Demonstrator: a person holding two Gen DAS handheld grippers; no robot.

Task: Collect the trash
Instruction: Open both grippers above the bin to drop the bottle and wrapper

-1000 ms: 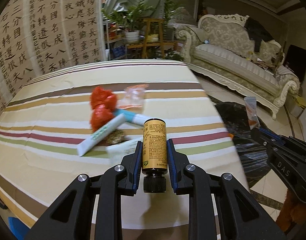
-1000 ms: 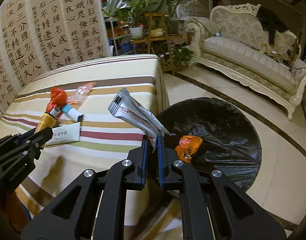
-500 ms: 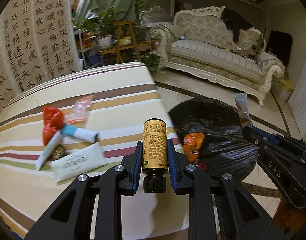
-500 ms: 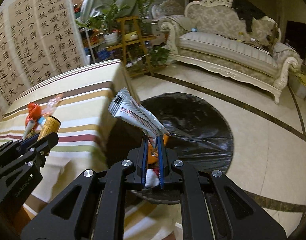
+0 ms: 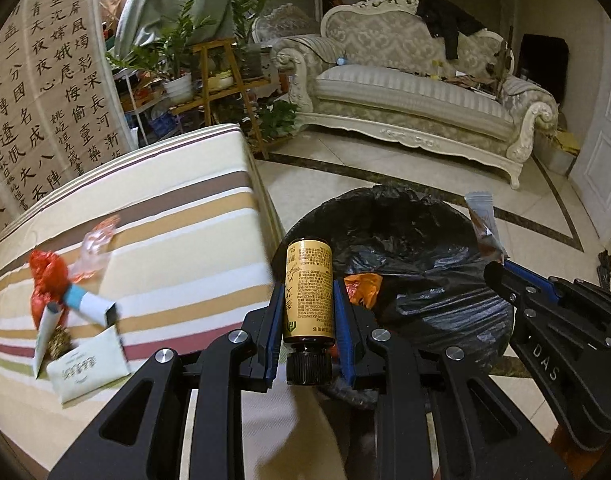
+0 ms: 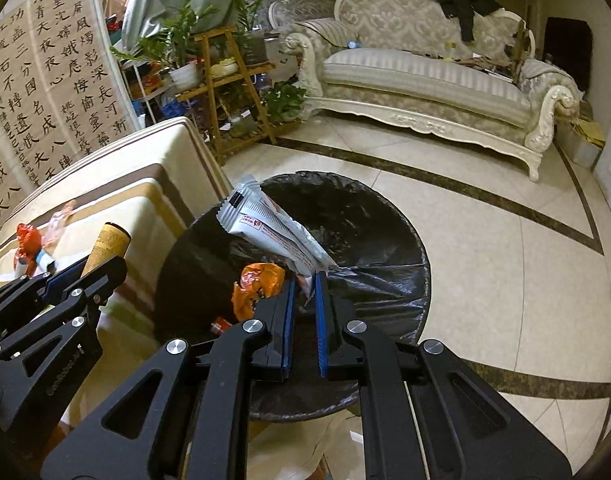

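My left gripper (image 5: 308, 292) is shut on a small yellow bottle (image 5: 308, 289) with a black cap, held at the table's right edge beside the black trash bag (image 5: 417, 248). My right gripper (image 6: 304, 280) is shut on a silver snack wrapper (image 6: 267, 228) and holds it over the open black trash bag (image 6: 365, 232). An orange wrapper (image 6: 257, 286) lies inside the bag. On the striped table (image 5: 165, 208) lie red crumpled wrappers (image 5: 45, 276), a clear wrapper (image 5: 95, 246), a blue and white tube (image 5: 87, 306), a white tube (image 5: 45, 332) and a white packet (image 5: 87, 362).
A cream sofa (image 5: 417, 96) stands at the back right on the tiled floor (image 6: 505, 264). A plant stand (image 5: 221, 76) with pots and a calligraphy screen (image 5: 45, 92) stand behind the table.
Both grippers have swung right, away from the table and toward the trash bag. The right gripper now holds the wrapper over the bag's opening; the bottle is at the table's edge.
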